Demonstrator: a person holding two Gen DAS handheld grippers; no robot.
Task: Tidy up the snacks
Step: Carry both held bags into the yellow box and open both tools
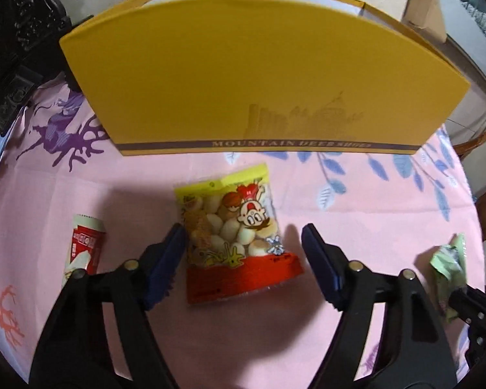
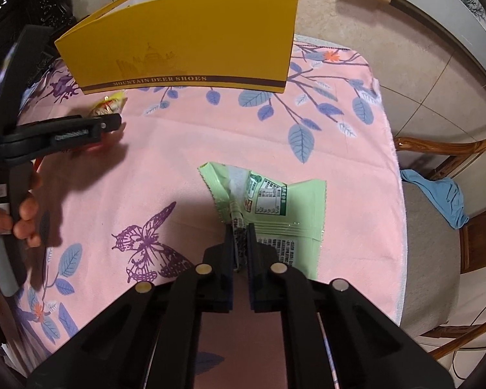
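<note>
Straddling the yellow-and-red biscuit packet [image 1: 235, 236] on the pink printed tablecloth [image 1: 356, 227], the left gripper [image 1: 243, 236] is gaping unclenched. The right gripper [image 2: 239, 236] is pinching the pale green snack wrapper [image 2: 275, 207], near the yellow cardboard shoebox [image 2: 184, 45].

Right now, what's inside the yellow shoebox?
Only white inner walls show above the open yellow cardboard shoebox. Its tall front panel covers the floor, so any snacks inside can't be seen from either wrist view.

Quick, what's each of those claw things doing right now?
Left gripper: open, jaws either side of the yellow biscuit bag, not gripping it.
Right gripper: shut on the green snack packet.
</note>
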